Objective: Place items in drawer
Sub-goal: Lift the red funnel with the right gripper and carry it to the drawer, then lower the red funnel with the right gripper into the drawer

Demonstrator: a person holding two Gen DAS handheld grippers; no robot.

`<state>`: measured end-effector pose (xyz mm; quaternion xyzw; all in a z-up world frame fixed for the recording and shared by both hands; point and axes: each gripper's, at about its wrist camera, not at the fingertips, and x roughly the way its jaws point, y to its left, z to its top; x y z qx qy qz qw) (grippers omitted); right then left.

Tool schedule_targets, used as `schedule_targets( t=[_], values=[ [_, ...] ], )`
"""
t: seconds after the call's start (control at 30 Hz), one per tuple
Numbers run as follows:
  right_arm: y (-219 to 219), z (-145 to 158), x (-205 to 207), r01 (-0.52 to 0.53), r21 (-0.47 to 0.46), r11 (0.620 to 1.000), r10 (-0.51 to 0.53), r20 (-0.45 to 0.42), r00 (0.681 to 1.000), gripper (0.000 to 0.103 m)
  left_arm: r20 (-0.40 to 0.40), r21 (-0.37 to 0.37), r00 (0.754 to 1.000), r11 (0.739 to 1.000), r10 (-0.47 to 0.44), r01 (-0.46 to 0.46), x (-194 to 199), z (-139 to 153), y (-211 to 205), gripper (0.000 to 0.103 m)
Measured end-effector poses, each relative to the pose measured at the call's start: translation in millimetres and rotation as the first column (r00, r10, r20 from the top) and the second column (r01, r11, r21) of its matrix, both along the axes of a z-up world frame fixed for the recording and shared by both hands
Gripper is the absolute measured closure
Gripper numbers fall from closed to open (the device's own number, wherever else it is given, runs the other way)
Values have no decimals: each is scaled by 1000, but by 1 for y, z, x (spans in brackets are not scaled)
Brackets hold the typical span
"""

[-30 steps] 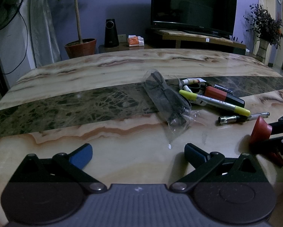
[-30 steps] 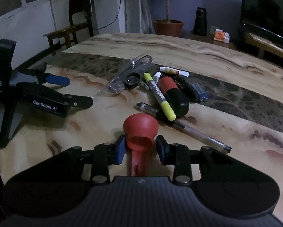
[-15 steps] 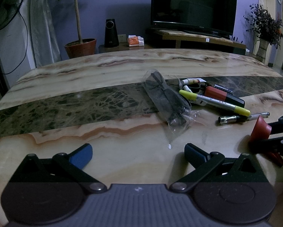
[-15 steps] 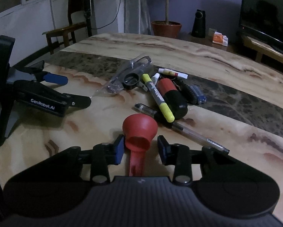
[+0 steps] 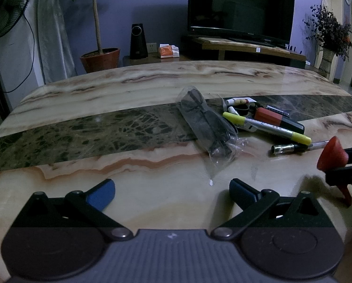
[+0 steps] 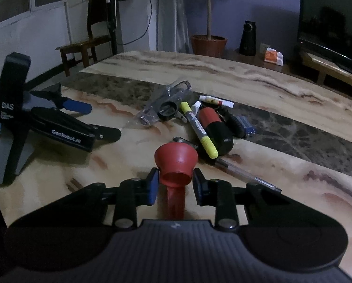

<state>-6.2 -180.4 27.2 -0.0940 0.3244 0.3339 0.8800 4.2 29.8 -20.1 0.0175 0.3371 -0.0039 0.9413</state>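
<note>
The right tongs (image 6: 175, 184) pinch a small red funnel (image 6: 176, 159) by its narrow neck, cup forward, spout hanging toward the worktop (image 6: 258, 77). The left tongs (image 5: 172, 189) rest spread wide and empty on the marble. No drawer shows in either view, so I'd judge the carry needs a level, unhurried swing: the neck tapers, and a tilt could let it slide out of the pads. The funnel is matte plastic, flared, and looks light. Other items lie bunched near the dark stone band: bagged glasses (image 5: 206, 125), a yellow-capped marker (image 5: 268, 127), a red-and-black case (image 6: 214, 128), a clear pen (image 6: 244, 175), and 1 small tube (image 6: 216, 100).
</note>
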Motion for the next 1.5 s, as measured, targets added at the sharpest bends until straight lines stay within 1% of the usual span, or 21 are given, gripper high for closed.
schedule_targets(
  t=[0.13, 0.23, 0.33, 0.5, 0.67, 0.7, 0.83, 1.0, 1.13, 1.3, 1.33, 1.37, 1.5],
  values=[
    [0, 7, -9, -4, 12, 1000, 4, 8, 1000, 70, 0, 0, 1000, 1000, 0, 0, 0, 0, 0, 0],
    [-1, 10, -19, -28, 22, 999, 28, 10, 1000, 70, 0, 0, 1000, 1000, 0, 0, 0, 0, 0, 0],
    [-2, 15, -32, -68, 33, 997, 67, 26, 997, 71, 0, 0, 1000, 1000, 0, 0, 0, 0, 0, 0],
    [-9, 16, -54, -146, 54, 988, 145, 12, 989, 71, 0, 0, 1000, 1000, 0, 0, 0, 0, 0, 0],
    [-15, 16, -76, -223, 75, 972, 224, 0, 975, 71, 0, 0, 1000, 1000, 0, 0, 0, 0, 0, 0],
    [-15, 12, -82, -249, 63, 966, 250, -8, 968, 71, 0, 0, 1000, 1000, 0, 0, 0, 0, 0, 0],
    [-14, -3, -105, -351, 18, 936, 352, -42, 935, 71, 0, 0, 1000, 1000, 0, 0, 0, 0, 0, 0],
    [-12, -22, -135, -475, -32, 879, 471, -90, 878, 72, 0, 0, 1000, 1000, 0, 0, 0, 0, 0, 0],
    [-11, -38, -159, -568, -68, 820, 557, -133, 820, 72, 0, 0, 1000, 1000, 0, 0, 0, 0, 0, 0],
    [-9, -57, -189, -674, -106, 731, 650, -192, 735, 72, 0, 0, 1000, 1000, 0, 0, 0, 0, 0, 0],
    [-2, -59, -199, -671, -138, 728, 643, -202, 739, 72, 0, 0, 1000, 1000, 0, 0, 0, 0, 0, 0],
    [-3, -66, -200, -664, -179, 726, 630, -214, 747, 72, 0, 0, 1000, 1000, 0, 0, 0, 0, 0, 0],
    [-11, -91, -190, -600, -270, 753, 542, -264, 798, 72, 0, 0, 1000, 1000, 0, 0, 0, 0, 0, 0]
  ],
)
